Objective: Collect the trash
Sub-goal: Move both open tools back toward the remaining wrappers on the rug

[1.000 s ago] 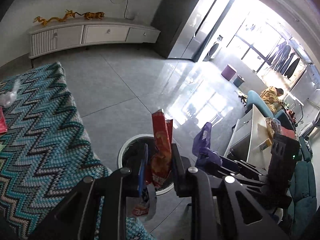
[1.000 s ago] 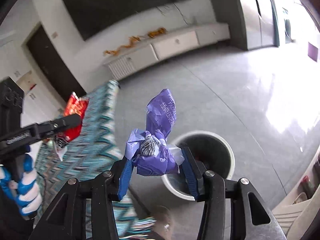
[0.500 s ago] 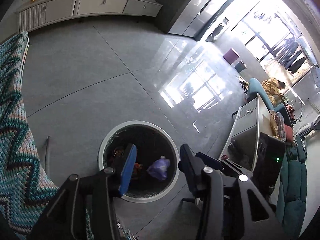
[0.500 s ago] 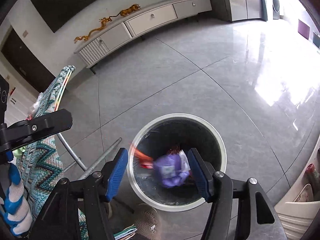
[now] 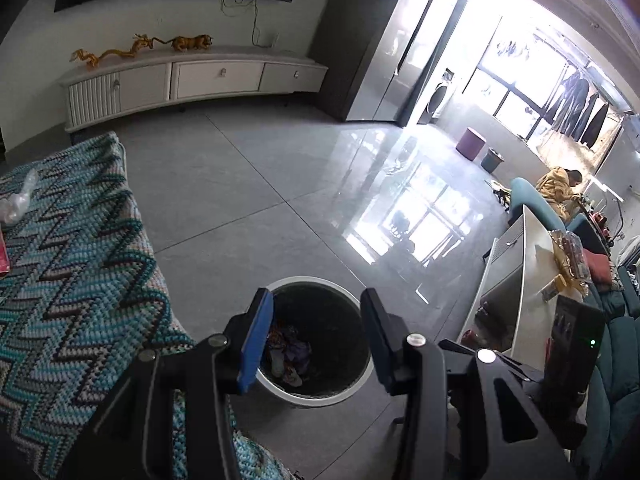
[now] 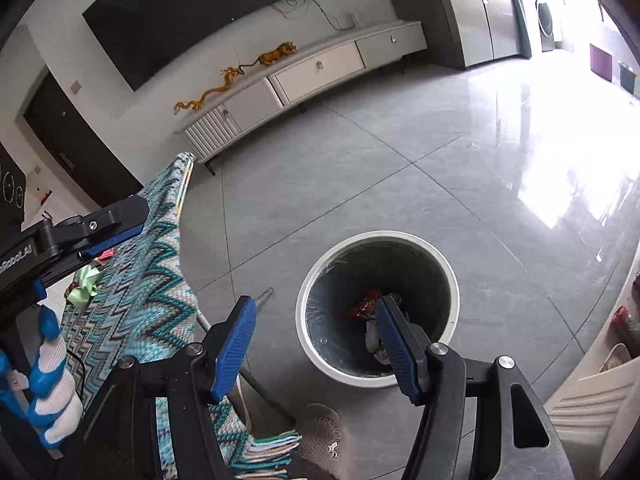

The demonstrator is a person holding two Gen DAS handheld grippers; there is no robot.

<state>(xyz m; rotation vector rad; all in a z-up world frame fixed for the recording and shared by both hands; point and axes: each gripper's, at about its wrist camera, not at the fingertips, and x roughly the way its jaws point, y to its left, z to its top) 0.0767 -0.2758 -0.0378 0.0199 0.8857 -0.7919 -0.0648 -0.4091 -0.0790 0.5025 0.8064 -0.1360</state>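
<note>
A round white-rimmed trash bin (image 5: 348, 286) stands on the grey floor; it also shows in the right wrist view (image 6: 440, 258). Wrappers lie at its bottom, purple and red ones (image 5: 294, 354), a red one (image 6: 366, 304). My left gripper (image 5: 316, 338) is open and empty above the bin. My right gripper (image 6: 316, 342) is open and empty over the bin's left rim. Clear crumpled plastic (image 5: 18, 200) and a red scrap (image 5: 3, 258) lie on the zigzag blanket (image 5: 76, 264). A green wrapper (image 6: 86, 284) lies on the blanket in the right wrist view.
A white TV cabinet (image 5: 192, 80) with golden figures stands against the far wall. A white low table (image 5: 528, 280) with clutter and teal seats are at the right. A metal table leg (image 6: 224, 330) is beside the bin. A person (image 5: 558, 190) sits far right.
Both grippers opened and dropped their wrappers, the red one from the left and the purple one from the right, into the bin. Both have since lifted and tilted up.
</note>
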